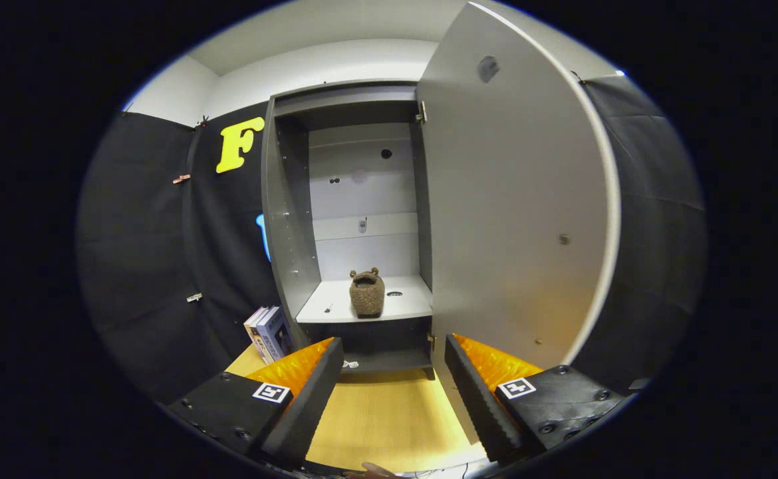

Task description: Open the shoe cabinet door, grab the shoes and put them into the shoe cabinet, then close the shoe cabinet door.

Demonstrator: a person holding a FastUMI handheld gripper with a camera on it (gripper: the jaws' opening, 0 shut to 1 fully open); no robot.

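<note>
Fingers of the gripper [394, 372] are standing wide apart with nothing between them, hanging over the wooden tabletop [389, 419] just short of the shoe cabinet [356, 219]. Beyond them, the fuzzy brown shoe [367, 293] is sitting upright on the cabinet's pale shelf [336, 307], toward the far middle, already stowed by the look of it. The cabinet door [515, 199] is swinging wide on the right, its near lower edge lying just beside the right finger, probably because closing it is the step left. Some books [269, 332] are leaning against the cabinet's left side.
</note>
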